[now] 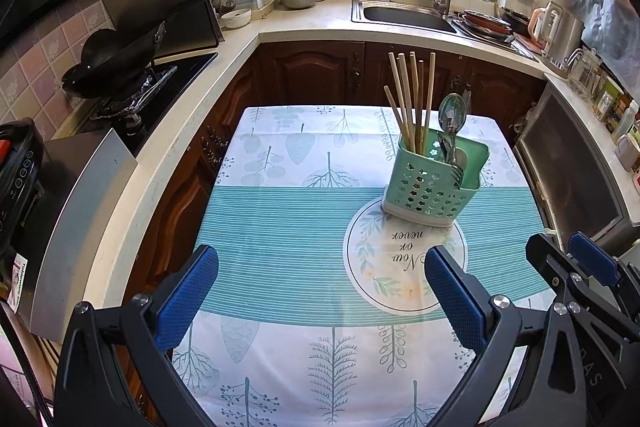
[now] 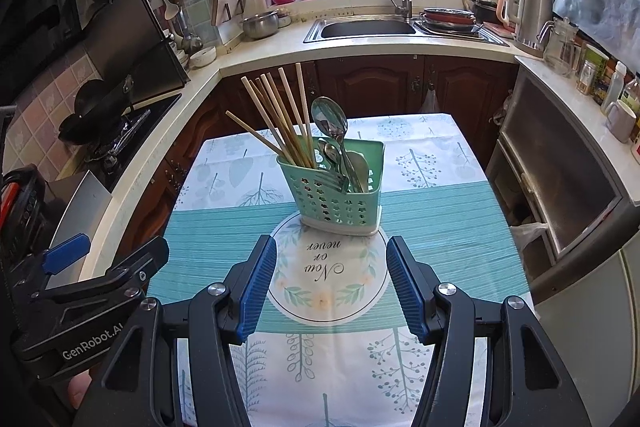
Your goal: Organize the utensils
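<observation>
Both sets of fingers stand apart with nothing between them. My left gripper [image 1: 322, 301] and right gripper [image 2: 331, 289] hover above the worktop [image 2: 460, 239], side by side and aimed down at the cloth. I see the caddy [image 2: 338, 197] standing upright on the cloth's round printed emblem [image 2: 328, 275], just ahead of the right gripper. Chopsticks [image 2: 280, 115] lean in its left compartment; spoons [image 2: 336, 139] fill the one beside it.

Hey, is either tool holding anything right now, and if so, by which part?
Nothing is held. The left tool and right tool both stand open and empty above the tablecloth, short of the utensil holder.
</observation>
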Demonstrator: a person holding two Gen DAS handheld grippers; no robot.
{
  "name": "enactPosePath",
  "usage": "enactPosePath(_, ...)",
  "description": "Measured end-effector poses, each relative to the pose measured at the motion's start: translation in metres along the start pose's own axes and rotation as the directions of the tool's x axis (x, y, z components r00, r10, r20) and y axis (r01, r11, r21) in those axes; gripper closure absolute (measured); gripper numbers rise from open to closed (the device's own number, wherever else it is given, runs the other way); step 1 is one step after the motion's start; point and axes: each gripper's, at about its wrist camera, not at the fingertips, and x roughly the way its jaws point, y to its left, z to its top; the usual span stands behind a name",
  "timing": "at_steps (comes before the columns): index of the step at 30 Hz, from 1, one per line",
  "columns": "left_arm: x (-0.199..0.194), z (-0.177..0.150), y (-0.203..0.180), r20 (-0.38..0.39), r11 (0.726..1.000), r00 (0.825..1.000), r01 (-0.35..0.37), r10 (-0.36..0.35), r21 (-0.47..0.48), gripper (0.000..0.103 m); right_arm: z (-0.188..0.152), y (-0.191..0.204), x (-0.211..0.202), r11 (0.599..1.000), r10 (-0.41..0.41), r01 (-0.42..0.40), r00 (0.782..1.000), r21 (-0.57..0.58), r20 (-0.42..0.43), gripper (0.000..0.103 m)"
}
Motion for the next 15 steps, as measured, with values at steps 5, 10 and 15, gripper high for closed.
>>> enactPosePath(5, 0.0022, 0.0017, 0.0019, -0.008, 1.0, 1.0, -0.001, 0.001, -0.004, 0.001, 0.003, 0.0033, 0.0072, 1.0, 0.0, 0.0, 1.0, -0.006, -0.007, 0.045)
enactPosePath(10, 0.0024, 0.0021, 0.0018, -0.006, 1.0, 1.0, -0.002, 0.002, -0.003, 0.001, 0.003, 0.0043, 0.0085, 1.0, -0.001, 0.001, 1.0, -0.006, -0.006, 0.045)
enactPosePath(15, 0.0024, 0.0019, 0.0014, -0.006, 1.0, 1.0, -0.002, 0.002, -0.003, 0.001, 0.0033, 0.0038, 0.0092, 1.0, 0.0, 0.0, 1.0, -0.005, -0.008, 0.045)
